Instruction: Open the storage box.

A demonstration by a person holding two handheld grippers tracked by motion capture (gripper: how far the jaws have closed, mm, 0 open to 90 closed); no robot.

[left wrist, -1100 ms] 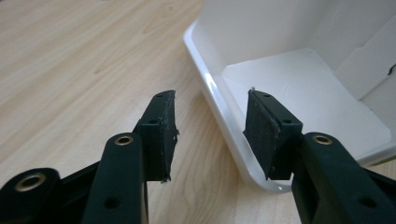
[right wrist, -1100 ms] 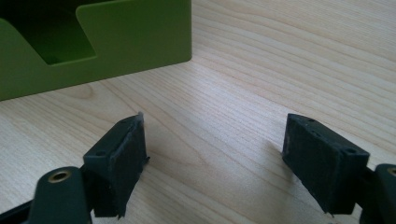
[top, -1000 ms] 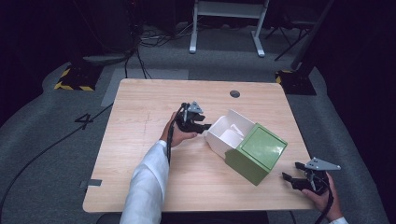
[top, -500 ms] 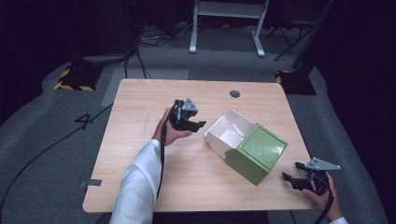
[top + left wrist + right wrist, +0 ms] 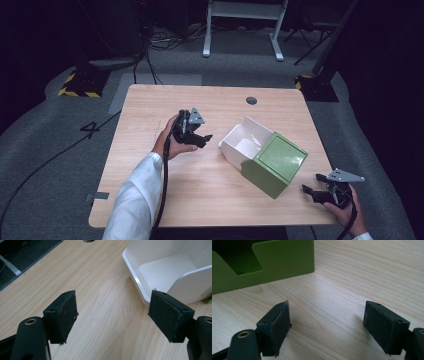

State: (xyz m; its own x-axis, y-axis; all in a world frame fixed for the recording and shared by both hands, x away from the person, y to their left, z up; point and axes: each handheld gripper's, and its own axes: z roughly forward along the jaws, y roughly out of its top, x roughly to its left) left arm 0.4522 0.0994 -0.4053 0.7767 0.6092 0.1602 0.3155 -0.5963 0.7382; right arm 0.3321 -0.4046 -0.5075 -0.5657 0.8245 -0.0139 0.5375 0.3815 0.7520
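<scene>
A white open box (image 5: 244, 141) and a green box (image 5: 276, 164) stand side by side right of the table's middle, touching each other. My left gripper (image 5: 204, 140) hovers a short way left of the white box (image 5: 165, 272), pointing at it. Its jaws have just been opening and hold nothing; bare wood lies between them (image 5: 112, 312). My right gripper (image 5: 314, 184) stays low near the table's front right corner, open and empty. It faces the green box (image 5: 262, 265) across a stretch of wood, with nothing between its jaws (image 5: 327, 320).
The wooden table (image 5: 150, 200) has a round cable hole (image 5: 251, 100) near its far edge. A black cable trails from the left gripper along the white sleeve (image 5: 135, 200). A white metal stand (image 5: 242, 25) is on the floor beyond the table.
The left gripper has drawn back leftward from the white box's edge, and its jaws have spread apart. The right gripper has kept still.
</scene>
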